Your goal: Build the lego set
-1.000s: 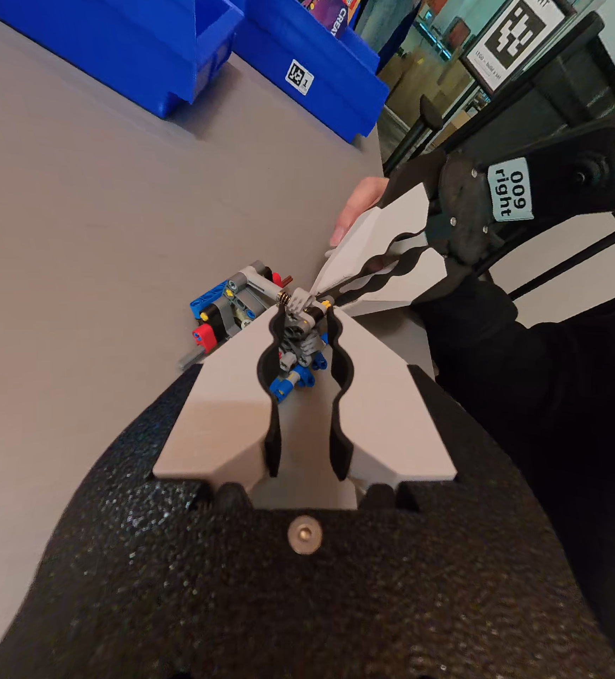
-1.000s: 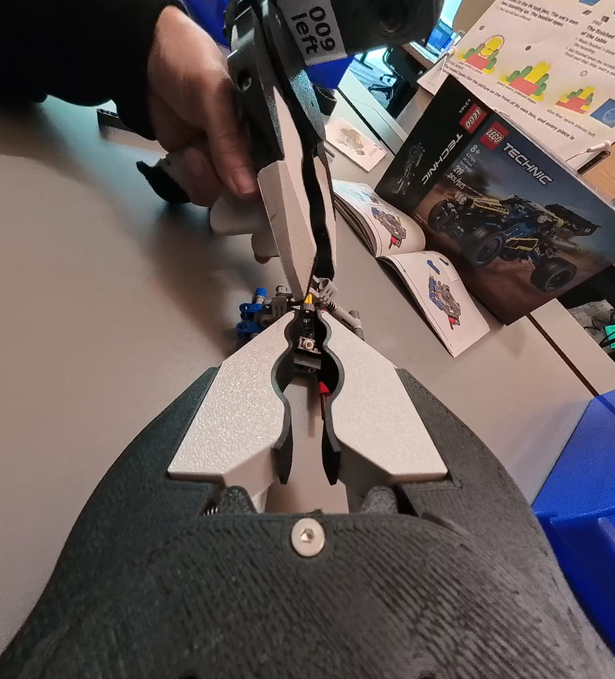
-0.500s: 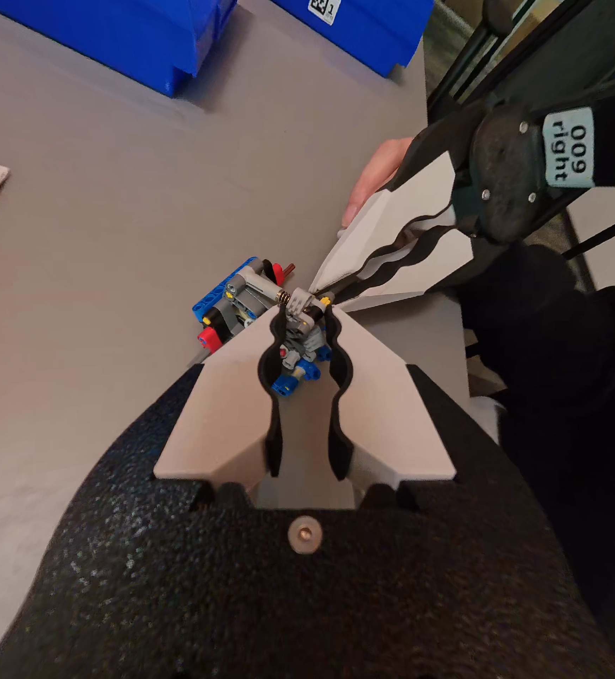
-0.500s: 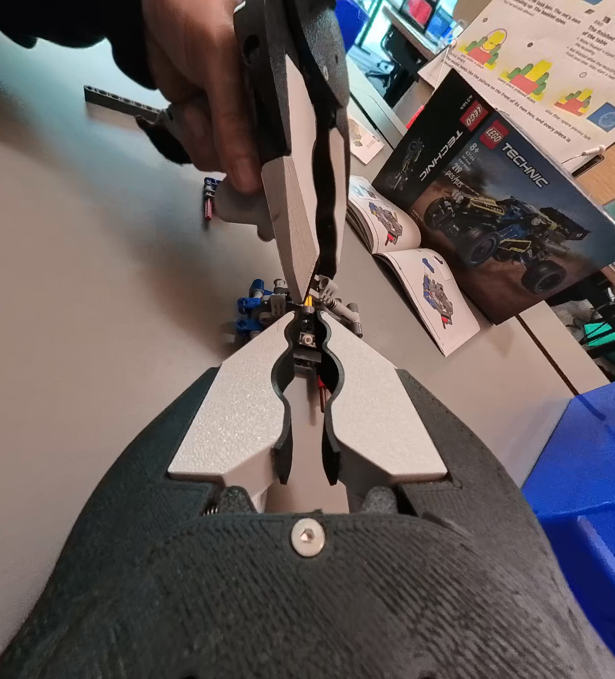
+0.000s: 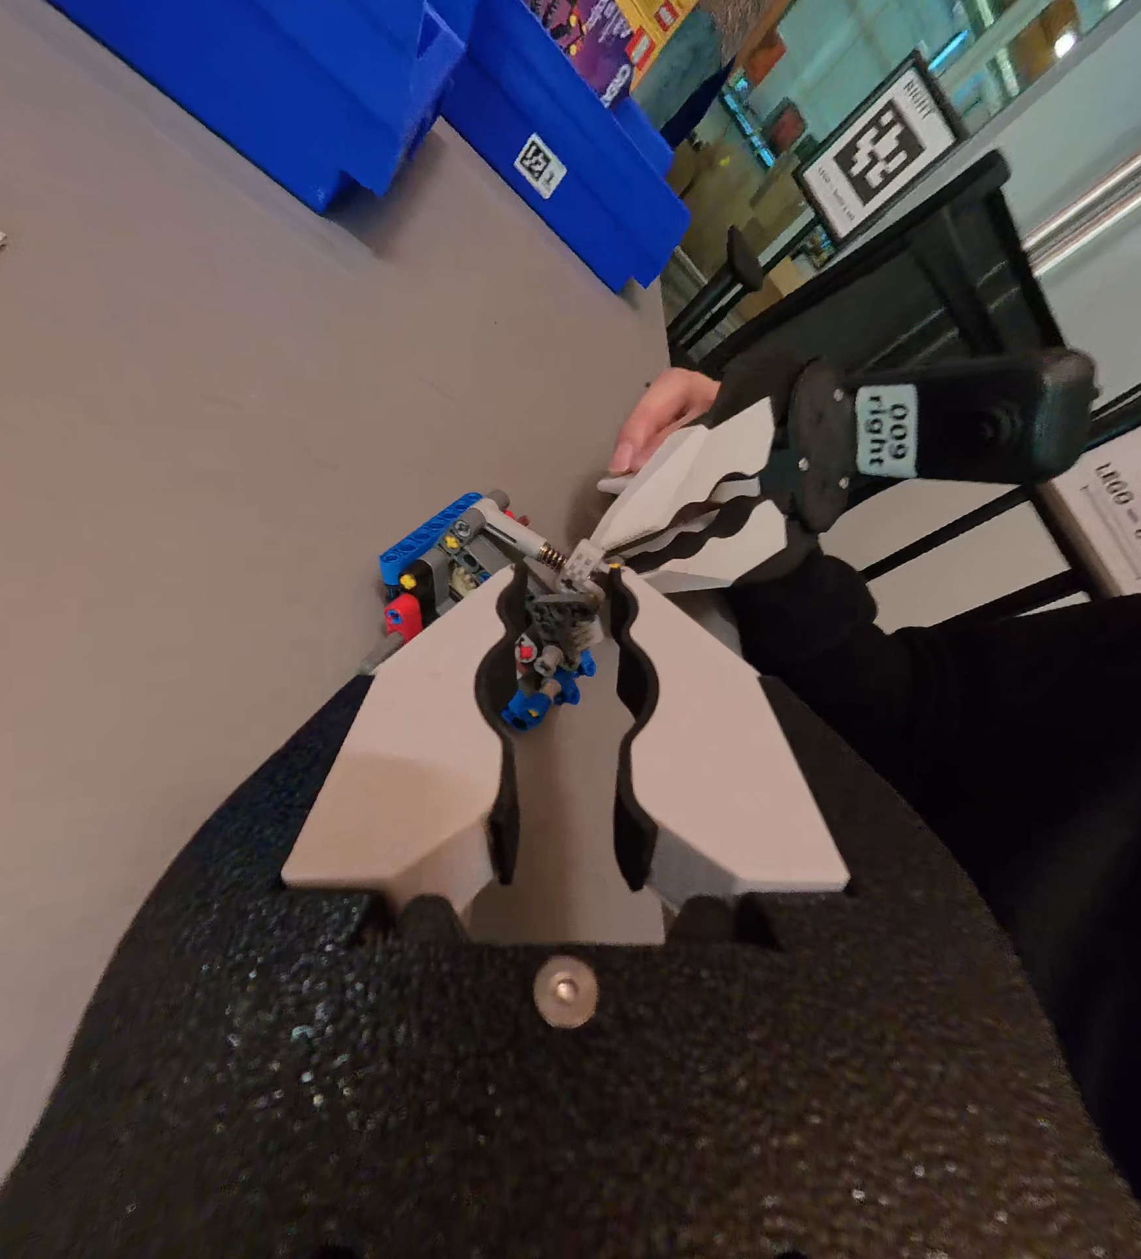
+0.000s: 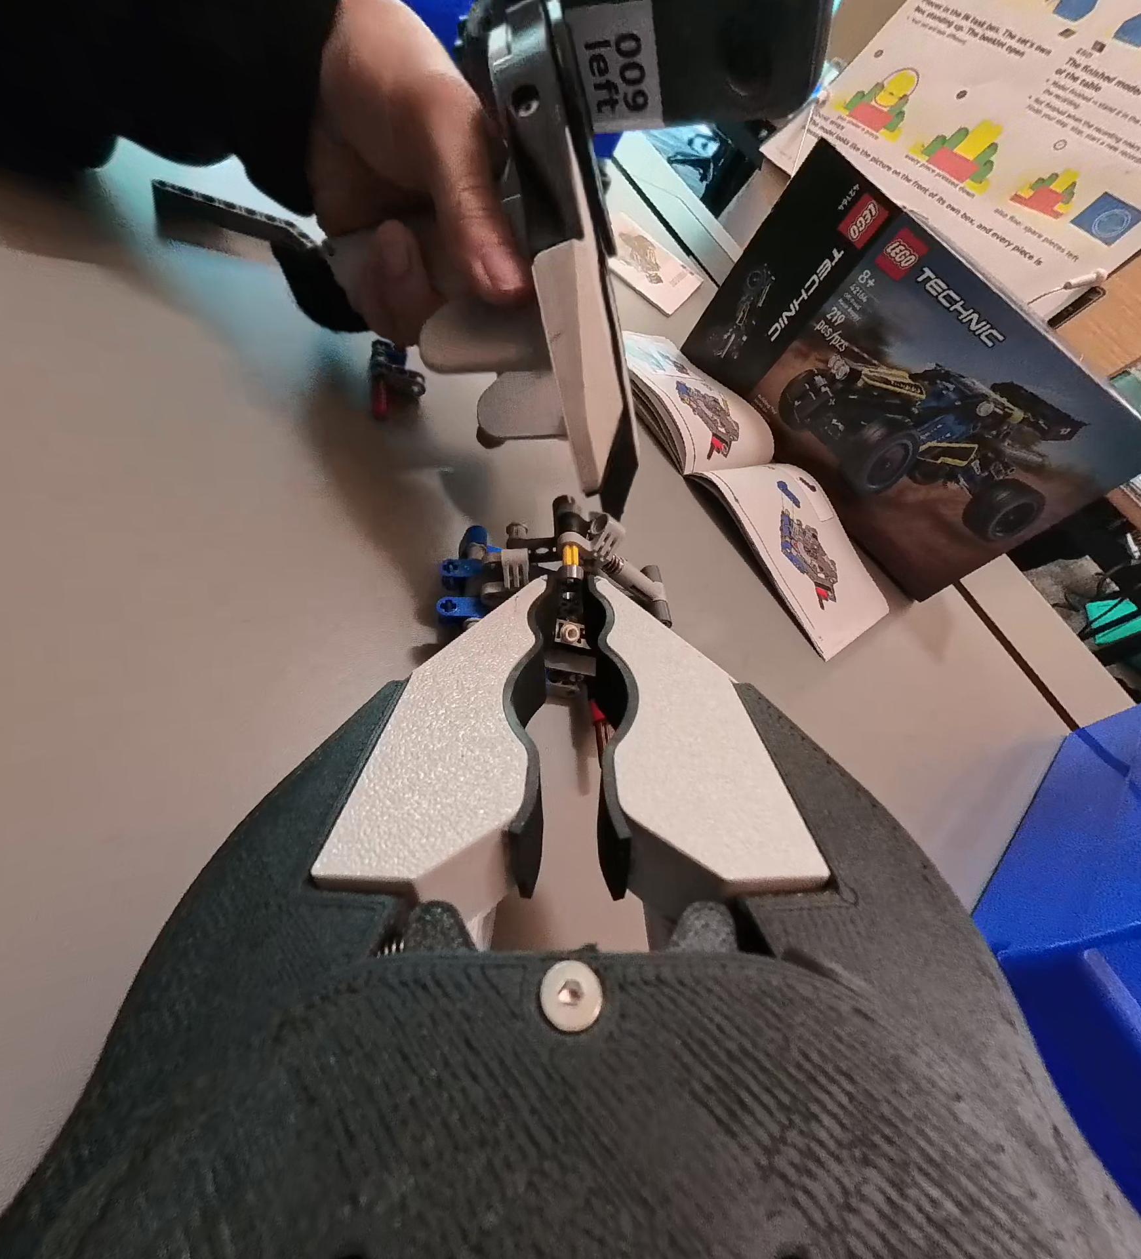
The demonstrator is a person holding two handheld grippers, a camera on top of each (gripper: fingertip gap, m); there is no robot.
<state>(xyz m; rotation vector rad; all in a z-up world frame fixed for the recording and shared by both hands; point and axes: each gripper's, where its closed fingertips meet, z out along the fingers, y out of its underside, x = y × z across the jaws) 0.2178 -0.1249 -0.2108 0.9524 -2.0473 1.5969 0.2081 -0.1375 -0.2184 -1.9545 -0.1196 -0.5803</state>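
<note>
Grey table (image 5: 145, 422) fills the scene, and right at the meeting point of both tools sits the brick-built assembly (image 5: 479, 565): a compact tangle of grey and black beams with a blue holed beam along its far left side, red and yellow pins, blue connectors low down, and a grey shock absorber with a coiled spring angling up to the right. From the right gripper (image 6: 571, 599) it sits dead ahead and on into the jaws, which are clamped on the assembly's dark central stem, a yellow axle poking out just past the tips. The left gripper (image 5: 564, 579) comes in from above, held by a hand (image 6: 411, 184) in a dark sleeve; its jaws stand apart around the assembly, and in the right wrist view its tips hang just above the model, not touching. Beyond the left gripper, blue bins (image 5: 363, 95); to the right gripper's right, an open instruction booklet (image 6: 758, 490) and a set box (image 6: 929, 381).
</note>
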